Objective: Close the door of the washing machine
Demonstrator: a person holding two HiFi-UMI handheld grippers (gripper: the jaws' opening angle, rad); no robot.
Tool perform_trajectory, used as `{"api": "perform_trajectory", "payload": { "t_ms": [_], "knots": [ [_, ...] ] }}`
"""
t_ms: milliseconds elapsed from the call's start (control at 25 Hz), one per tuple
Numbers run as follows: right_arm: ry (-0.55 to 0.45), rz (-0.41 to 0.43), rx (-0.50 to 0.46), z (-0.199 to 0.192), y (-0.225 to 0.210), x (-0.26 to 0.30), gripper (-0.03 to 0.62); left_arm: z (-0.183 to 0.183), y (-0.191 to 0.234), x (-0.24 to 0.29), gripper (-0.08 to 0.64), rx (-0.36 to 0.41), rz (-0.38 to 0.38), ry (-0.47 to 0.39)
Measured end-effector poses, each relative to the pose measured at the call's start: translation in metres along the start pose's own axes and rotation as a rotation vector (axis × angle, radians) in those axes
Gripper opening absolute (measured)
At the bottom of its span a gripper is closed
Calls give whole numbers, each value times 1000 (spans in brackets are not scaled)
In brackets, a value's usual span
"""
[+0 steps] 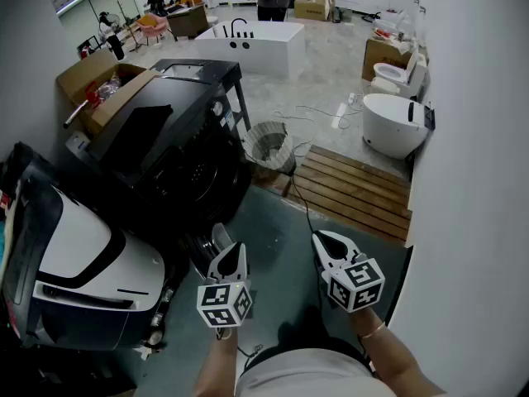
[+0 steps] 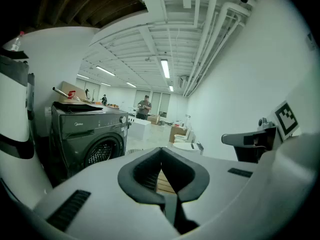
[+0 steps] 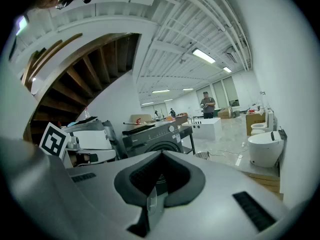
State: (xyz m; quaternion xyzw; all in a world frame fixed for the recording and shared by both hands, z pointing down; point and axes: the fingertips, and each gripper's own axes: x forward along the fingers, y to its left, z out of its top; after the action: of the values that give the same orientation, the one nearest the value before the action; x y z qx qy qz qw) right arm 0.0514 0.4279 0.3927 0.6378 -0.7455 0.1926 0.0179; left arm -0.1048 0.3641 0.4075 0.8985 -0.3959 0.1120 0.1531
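Washing machine, dark grey and front-loading [image 1: 178, 160], stands on the grey floor [image 1: 273, 246] ahead and to the left of a person holding two white tools low. Both the left claw [image 1: 221, 238] and right claw [image 1: 324, 240] are fully closed with nothing between them, side by side, apart from the machine's round door [image 2: 102, 154].

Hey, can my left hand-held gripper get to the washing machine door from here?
Probably yes. The left hand-held gripper is close beside the washing machine's front, with nothing visible between them, and its jaws are shut, ready to push.
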Motion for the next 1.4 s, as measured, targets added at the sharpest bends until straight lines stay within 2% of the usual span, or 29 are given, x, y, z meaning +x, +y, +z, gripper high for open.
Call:
{"api": "perform_trajectory", "payload": {
  "t_ms": [440, 720, 800, 960, 1200, 1400],
  "knots": [
    [-48, 12, -17, 17, -35, -1, 8, 11, -16, 29, 25, 34, 27, -18],
    [-53, -20, 8, 23, -67, -2, 5, 13, -28, 43, 30, 36, 60, -18],
    [-55, -12, 12, 24, -73, -3, 31, 12, -31, 47, 31, 34, 69, -11],
    [-62, 16, 15, 25, -82, -5, 34, 12, -36, 52, 31, 31, 87, -14],
    [-47, 41, 23, 27, -89, 3, 34, 13, -31, 62, 31, 23, 111, -2],
    [-29, 50, 39, 29, -105, 31, 34, 14, -13, 91, 31, 25, 126, 23]
  ]
}}
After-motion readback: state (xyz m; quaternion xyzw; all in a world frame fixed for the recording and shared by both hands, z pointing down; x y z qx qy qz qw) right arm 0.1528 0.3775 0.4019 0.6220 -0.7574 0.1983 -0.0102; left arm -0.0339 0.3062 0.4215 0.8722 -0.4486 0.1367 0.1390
